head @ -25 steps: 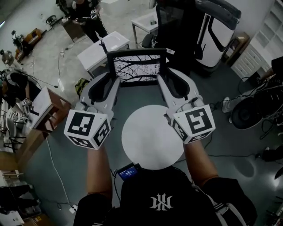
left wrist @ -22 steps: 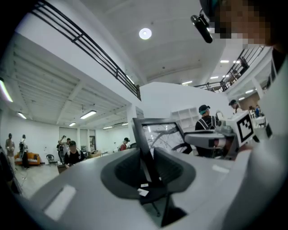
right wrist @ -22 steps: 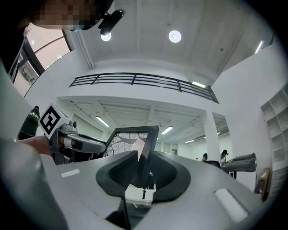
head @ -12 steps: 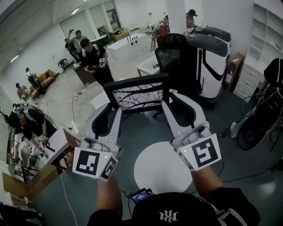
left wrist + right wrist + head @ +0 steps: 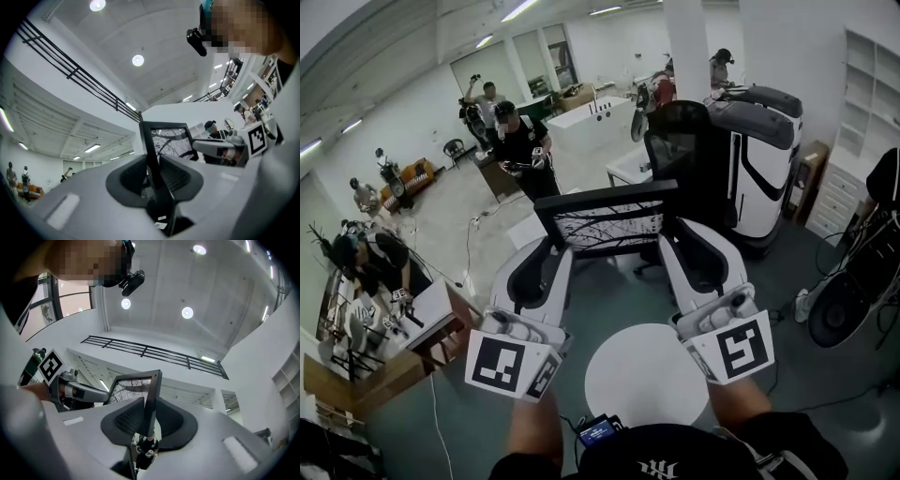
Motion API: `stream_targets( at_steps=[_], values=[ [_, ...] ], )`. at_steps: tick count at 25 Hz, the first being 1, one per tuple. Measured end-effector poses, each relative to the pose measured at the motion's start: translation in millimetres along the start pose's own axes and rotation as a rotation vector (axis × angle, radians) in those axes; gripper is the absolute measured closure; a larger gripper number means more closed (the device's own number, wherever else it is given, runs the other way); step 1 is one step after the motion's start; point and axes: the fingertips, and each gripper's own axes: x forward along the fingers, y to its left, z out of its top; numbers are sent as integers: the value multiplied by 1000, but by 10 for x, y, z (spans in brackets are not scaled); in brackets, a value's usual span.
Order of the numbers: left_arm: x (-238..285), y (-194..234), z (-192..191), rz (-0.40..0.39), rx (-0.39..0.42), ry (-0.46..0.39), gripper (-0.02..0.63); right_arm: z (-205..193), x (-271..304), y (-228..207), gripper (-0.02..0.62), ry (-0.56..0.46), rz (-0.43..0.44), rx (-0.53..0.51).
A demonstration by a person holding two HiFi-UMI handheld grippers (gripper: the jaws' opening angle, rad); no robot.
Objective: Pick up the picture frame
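The picture frame (image 5: 609,223) is black, with a black-and-white branch print, and hangs upright in the air beyond the round white table (image 5: 645,375). My left gripper (image 5: 553,248) clamps its left edge and my right gripper (image 5: 675,236) clamps its right edge. In the left gripper view the frame's side bar (image 5: 151,149) runs up between the dark pads of the left gripper (image 5: 152,171). In the right gripper view the frame edge (image 5: 153,392) stands between the right gripper's (image 5: 149,416) jaws, which are closing on it. Each gripper view also shows the other gripper across the frame.
Several people (image 5: 520,145) stand at the back of the room near a white bench (image 5: 586,117). A large black-and-white machine (image 5: 759,159) is at the right, with shelves (image 5: 862,94) beyond it. A wooden desk (image 5: 441,314) is at the left. Cables lie on the floor.
Both grippers have risen together with the frame, from just above the round table to well clear of it. The head view has tilted up to show more of the room.
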Motion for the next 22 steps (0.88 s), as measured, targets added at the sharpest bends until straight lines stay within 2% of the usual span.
stream_targets(
  at_steps=[8, 15, 22],
  values=[
    [-30, -33, 102, 18, 11, -14, 522, 88, -15, -22, 520, -29, 18, 11],
    [117, -300, 125, 37, 18, -23, 522, 82, -191, -276, 518, -42, 40, 26],
    [335, -384, 48, 24, 12, 0, 520, -19, -209, -476, 520, -21, 30, 33]
  ],
)
